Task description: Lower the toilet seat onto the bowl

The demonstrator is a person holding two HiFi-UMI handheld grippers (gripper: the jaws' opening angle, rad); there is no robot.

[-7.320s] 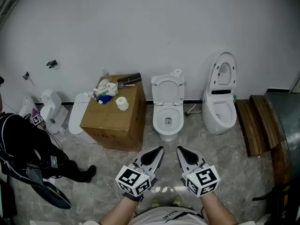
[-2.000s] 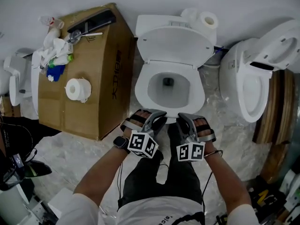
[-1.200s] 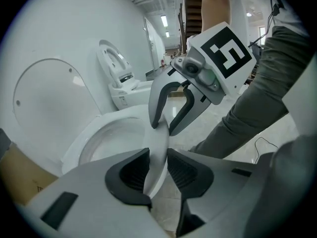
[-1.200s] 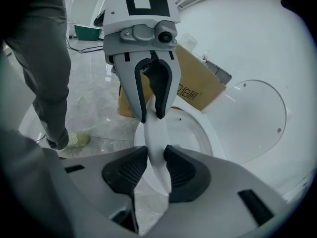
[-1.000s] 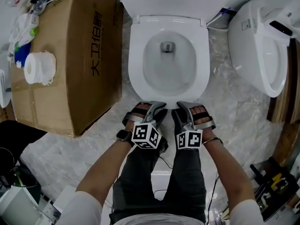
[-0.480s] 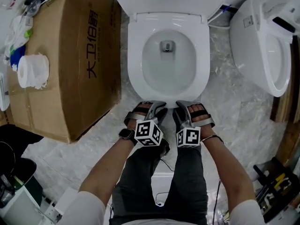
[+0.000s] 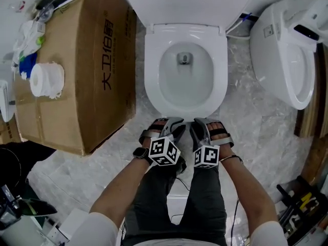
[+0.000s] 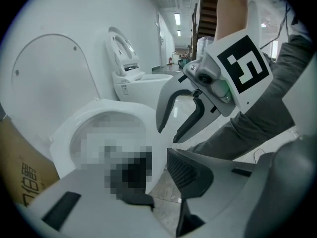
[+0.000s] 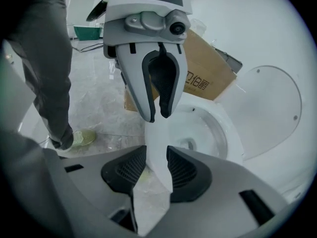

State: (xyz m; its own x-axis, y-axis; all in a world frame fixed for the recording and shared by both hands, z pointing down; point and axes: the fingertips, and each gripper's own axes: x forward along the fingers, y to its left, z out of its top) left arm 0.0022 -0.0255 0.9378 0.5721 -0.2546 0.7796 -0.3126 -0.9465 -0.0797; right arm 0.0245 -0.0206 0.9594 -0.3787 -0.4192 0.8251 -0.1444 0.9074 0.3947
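I'm seeing open room straight over the toilet bowl (image 7: 151,81), all the way to the raised seat (image 7: 184,1) standing at its back. On the right, the floor (image 7: 240,99) is lying open as a wide lane between the bowl and the second toilet (image 7: 282,60). On the left, the cardboard box (image 7: 77,81) is crowding the bowl, leaving only a sliver.

Cardboard box (image 7: 87,86) left of toilet bowl (image 7: 154,81), second toilet (image 7: 266,60) right, paper roll (image 7: 46,79) on box
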